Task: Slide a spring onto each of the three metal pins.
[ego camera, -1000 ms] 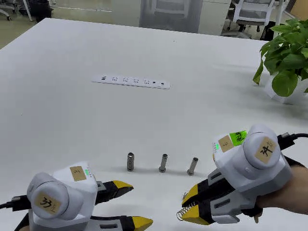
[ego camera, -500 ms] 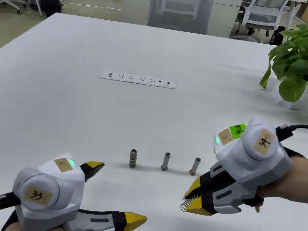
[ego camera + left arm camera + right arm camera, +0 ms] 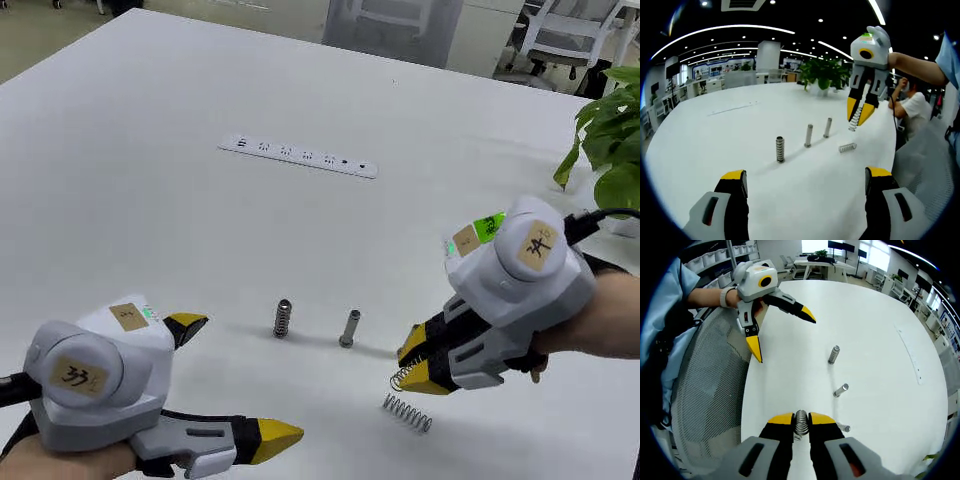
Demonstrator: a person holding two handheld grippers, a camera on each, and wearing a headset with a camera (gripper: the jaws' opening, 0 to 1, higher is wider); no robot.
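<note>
Three metal pins stand in a row on the white table [image 3: 150,200]. The left pin [image 3: 283,318] [image 3: 780,149] [image 3: 833,354] wears a spring. The middle pin [image 3: 349,328] [image 3: 809,135] [image 3: 841,390] is bare. The right pin [image 3: 828,127] [image 3: 842,427] is also bare; in the head view my right gripper hides it. That right gripper [image 3: 418,365] [image 3: 860,107] [image 3: 801,419] is shut on a spring [image 3: 403,377] [image 3: 800,421], hovering just above the right pin. Another loose spring [image 3: 407,413] [image 3: 847,147] lies on the table nearby. My left gripper [image 3: 235,380] [image 3: 805,180] [image 3: 782,335] is open and holds nothing, near the front edge.
A white power strip [image 3: 298,156] lies further back on the table. A potted plant [image 3: 610,140] stands at the right edge. Office chairs [image 3: 400,25] sit beyond the far side. The table's front edge runs close behind the loose spring.
My right gripper has lifted with one spring and moved over the right pin, leaving the other spring on the table. The left gripper has barely moved; the head camera has shifted.
</note>
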